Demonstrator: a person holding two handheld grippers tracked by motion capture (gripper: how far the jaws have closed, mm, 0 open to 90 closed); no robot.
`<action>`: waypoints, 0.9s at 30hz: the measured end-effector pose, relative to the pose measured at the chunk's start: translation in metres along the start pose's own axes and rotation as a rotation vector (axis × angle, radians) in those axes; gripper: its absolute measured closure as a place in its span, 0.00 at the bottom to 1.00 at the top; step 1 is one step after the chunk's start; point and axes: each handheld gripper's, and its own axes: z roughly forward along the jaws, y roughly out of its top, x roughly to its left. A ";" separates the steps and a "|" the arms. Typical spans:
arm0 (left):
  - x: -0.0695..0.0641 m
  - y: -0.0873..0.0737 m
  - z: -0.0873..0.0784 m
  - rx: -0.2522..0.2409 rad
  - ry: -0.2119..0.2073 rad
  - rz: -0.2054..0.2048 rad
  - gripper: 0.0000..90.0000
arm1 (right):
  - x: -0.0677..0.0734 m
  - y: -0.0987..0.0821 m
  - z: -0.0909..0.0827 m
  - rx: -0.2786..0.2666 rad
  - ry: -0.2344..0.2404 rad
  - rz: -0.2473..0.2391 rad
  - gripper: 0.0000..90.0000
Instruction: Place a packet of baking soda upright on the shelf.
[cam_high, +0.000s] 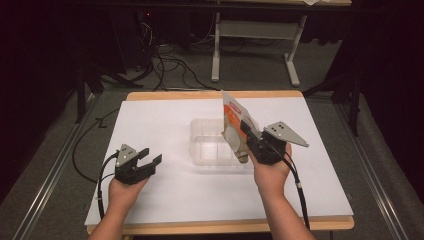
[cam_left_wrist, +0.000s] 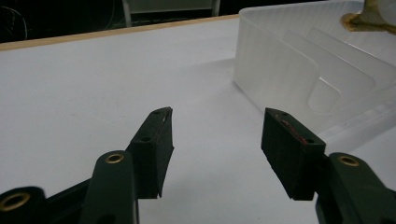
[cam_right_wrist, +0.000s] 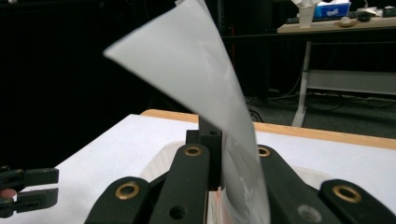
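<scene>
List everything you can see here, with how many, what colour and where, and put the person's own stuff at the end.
Table: one, white top with a wooden edge, centre of the high view.
Plastic container: one, clear, with dividers inside, middle of the table.
Flat packet: one, orange and white on one face, plain white on the other, held tilted over the container's right side.
Second table: one, pale frame, on the floor beyond.
Cables: several, black, on the floor at the back.
Left tongs: one, black, open, low over the table's left part.
Right tongs: one, black, shut on the packet.
Hands: two, one behind each pair of tongs.
</scene>
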 end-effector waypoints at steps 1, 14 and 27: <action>0.000 0.000 0.000 0.003 -0.001 0.005 0.49 | 0.004 -0.002 0.008 -0.001 0.009 0.004 1.00; -0.001 0.000 -0.001 -0.002 -0.017 0.010 0.49 | 0.029 -0.001 0.053 0.013 0.020 -0.007 1.00; -0.002 0.002 -0.001 -0.011 -0.019 0.013 0.49 | 0.027 -0.008 0.082 0.036 -0.025 0.024 1.00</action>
